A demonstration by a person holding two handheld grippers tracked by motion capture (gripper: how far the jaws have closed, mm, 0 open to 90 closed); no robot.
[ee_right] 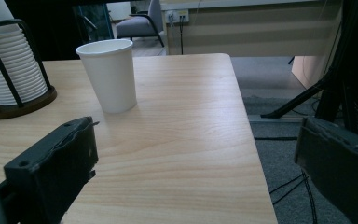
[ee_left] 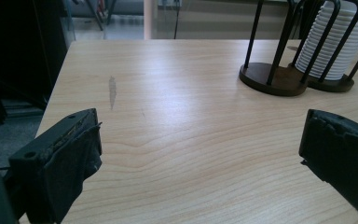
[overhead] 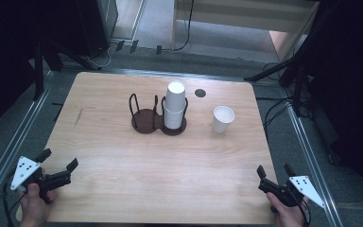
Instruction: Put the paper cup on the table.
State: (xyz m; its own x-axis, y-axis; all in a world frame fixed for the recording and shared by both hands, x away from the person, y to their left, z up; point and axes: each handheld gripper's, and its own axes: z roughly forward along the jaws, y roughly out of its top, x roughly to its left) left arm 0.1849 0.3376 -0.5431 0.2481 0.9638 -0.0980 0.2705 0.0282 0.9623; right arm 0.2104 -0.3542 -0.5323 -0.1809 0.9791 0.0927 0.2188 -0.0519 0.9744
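Pale wood-grain table (overhead: 123, 156) w/ rounded corners is set on grey floor. Smooth white paper cup (overhead: 223, 119) is stood upright right of dark wire holder (overhead: 158, 118) w/ ribbed cup stack (overhead: 174, 105). Left gripper (overhead: 57, 163) & right gripper (overhead: 274, 172) are held at near corners, jaws apart, nothing gripped.

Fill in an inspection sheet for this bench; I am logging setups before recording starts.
Surface: wooden table, one dark smear, a dark round hole.
Job's things: single paper cup upright, apart from two-ring cup holder; cup stack in its right ring.
Clutter: nothing seen.
Grippers: left tongs and right tongs open, empty, near edge.
Cables: floor cables right of table.
Surroundings: grey chair beyond.
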